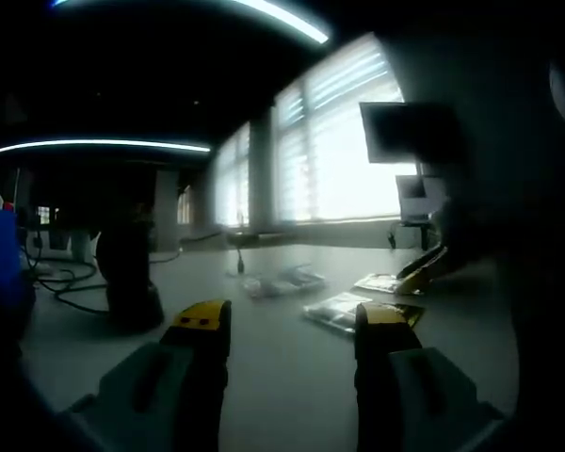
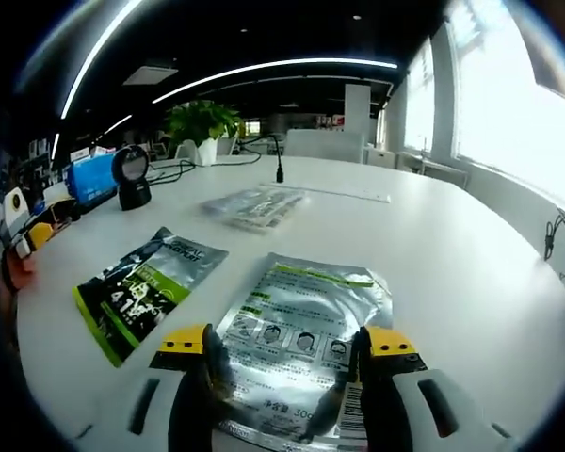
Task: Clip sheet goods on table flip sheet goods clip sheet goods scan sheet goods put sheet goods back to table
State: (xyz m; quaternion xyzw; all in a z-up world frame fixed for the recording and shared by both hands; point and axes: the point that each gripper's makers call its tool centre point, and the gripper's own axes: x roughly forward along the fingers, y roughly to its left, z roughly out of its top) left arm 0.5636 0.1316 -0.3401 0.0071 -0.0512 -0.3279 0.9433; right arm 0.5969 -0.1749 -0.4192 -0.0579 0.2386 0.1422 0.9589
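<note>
Basically, white table point(image 2: 471, 254) carries a silver foil pouch point(image 2: 301, 330) lying flat, betw. right gripper point(image 2: 284, 350) jaws, which stand wide w/ nothing held. For a clean clip, probably slide lower, pinch pouch's near edge. Left gripper point(image 1: 292, 328) hangs wide, empty, over table, scanner point(image 1: 127, 273) nearby.

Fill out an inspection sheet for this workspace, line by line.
Surface: white table, dimly lit in the left gripper view.
Job's things: silver pouch lying flat between the right gripper jaws; green-and-black pouch beside it; clear packets farther back.
Clutter: black scanner, blue box, potted plant.
Grippers: right open around the silver pouch; left gripper open, holding nothing.
Cables: black cables near the scanner.
Surroundings: bright windows, ceiling light strips.
</note>
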